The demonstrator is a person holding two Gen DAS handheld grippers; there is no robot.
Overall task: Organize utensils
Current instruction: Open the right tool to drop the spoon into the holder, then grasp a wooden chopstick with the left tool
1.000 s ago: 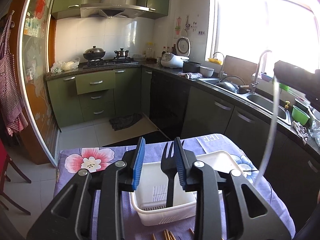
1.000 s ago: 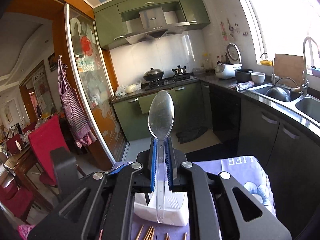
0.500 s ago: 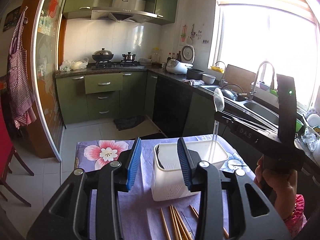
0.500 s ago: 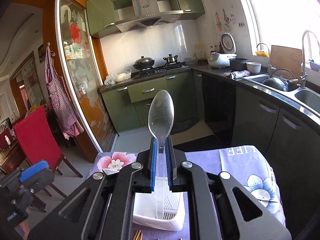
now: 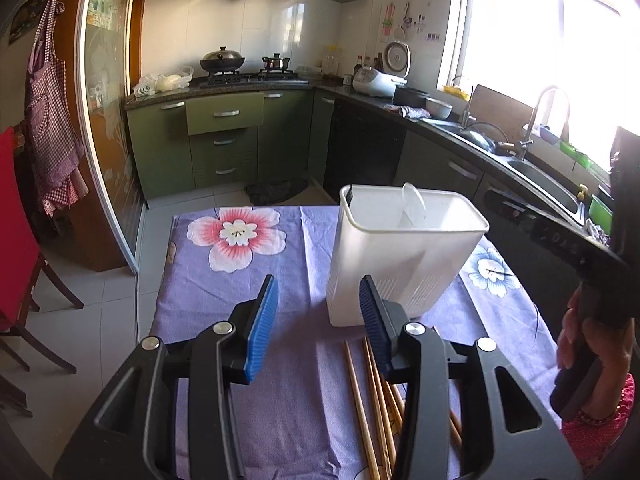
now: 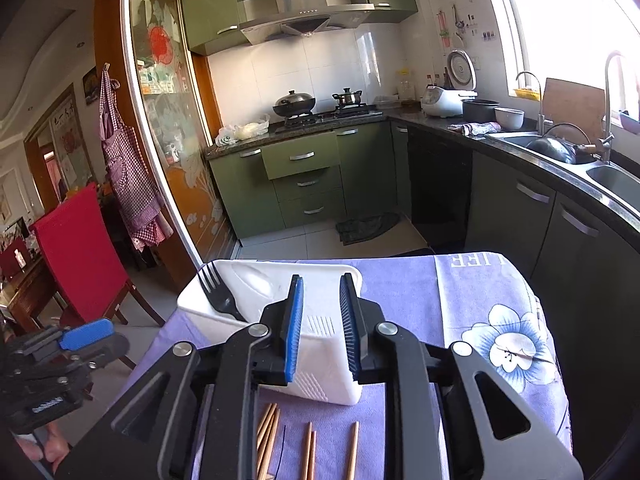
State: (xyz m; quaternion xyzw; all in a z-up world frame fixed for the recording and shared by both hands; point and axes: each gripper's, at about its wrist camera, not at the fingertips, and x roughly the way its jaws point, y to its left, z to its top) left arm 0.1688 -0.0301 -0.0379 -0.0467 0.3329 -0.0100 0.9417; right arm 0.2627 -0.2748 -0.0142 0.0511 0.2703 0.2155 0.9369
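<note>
A white utensil holder [image 5: 404,248] stands on the purple flowered cloth. A clear plastic spoon [image 5: 414,204] and a black fork [image 6: 218,292] lean inside the holder [image 6: 320,332]. Several wooden chopsticks [image 5: 368,400] lie loose on the cloth in front of it. My left gripper [image 5: 318,284] hovers just left of the holder, jaws opening, nothing between them. My right gripper [image 6: 320,280] sits over the holder's near wall, jaws opening, the pads bare and the clear spoon [image 6: 256,280] lying free in the holder.
The small table [image 5: 280,264] ends close behind the holder, with tiled floor beyond. Dark cabinets and a sink [image 6: 608,176] run along the right. A red chair [image 6: 80,248] stands to the left. A hand [image 5: 592,344] holds the right gripper's handle at the table's right edge.
The black fork left my left gripper and now stands in the holder; that gripper drew back and widened. My right gripper sank with the clear spoon, then let it go into the holder.
</note>
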